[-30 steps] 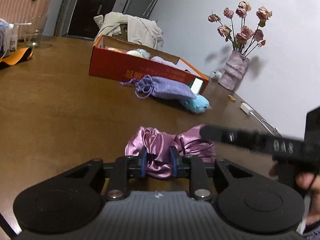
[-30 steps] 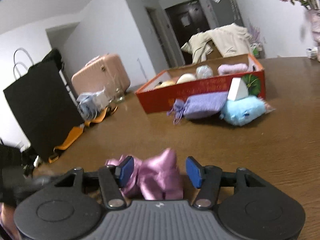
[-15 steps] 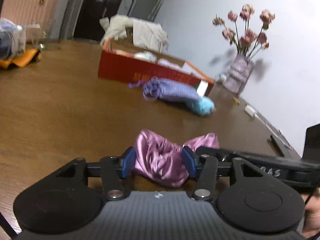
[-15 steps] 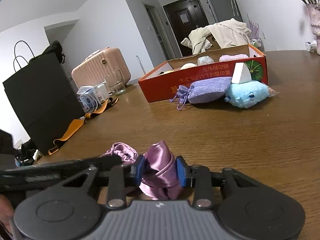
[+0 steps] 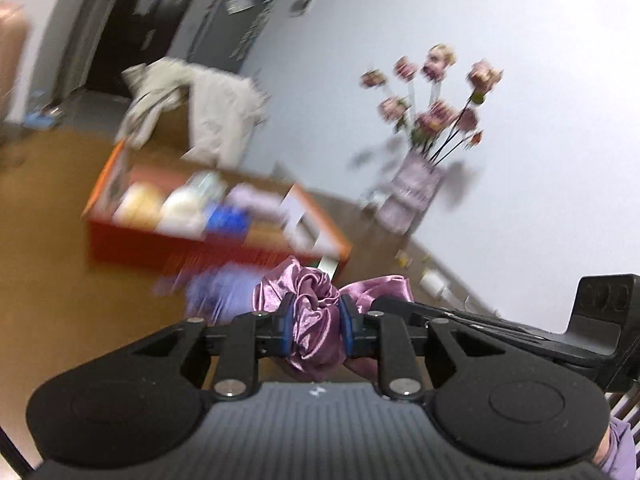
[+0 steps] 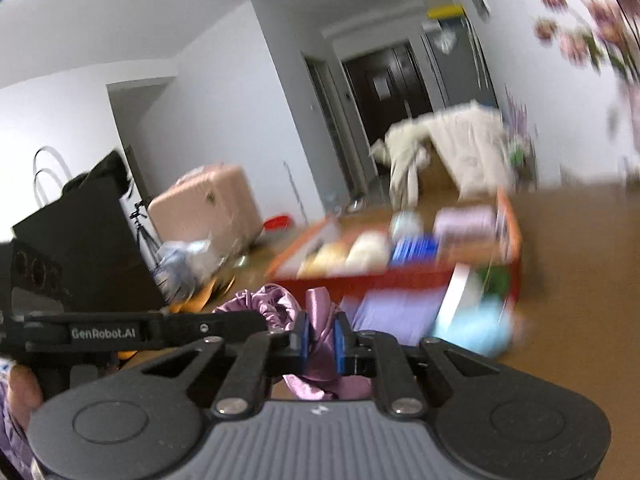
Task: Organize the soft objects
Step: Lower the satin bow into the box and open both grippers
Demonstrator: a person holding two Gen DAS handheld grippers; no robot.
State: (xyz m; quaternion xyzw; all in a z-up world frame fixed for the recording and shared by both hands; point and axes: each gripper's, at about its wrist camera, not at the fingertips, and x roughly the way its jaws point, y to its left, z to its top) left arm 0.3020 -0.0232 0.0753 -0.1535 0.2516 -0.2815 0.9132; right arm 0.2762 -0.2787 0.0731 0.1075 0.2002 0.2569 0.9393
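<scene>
Left wrist: left tool (image 5: 316, 330) pinches crumpled glossy pink satin pouch (image 5: 312, 300); right tool (image 6: 320, 338) grips it too.

A home: a pink suitcase (image 6: 208, 204) by the entrance door (image 6: 386, 88), a vase of roses (image 5: 416, 184) on the table (image 5: 48, 272)

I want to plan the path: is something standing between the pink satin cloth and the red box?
Yes. The lavender pouch and the light blue plush lie against the near wall of the red box, below the pink satin cloth that both grippers hold. The box's open top looks unobstructed.
</scene>
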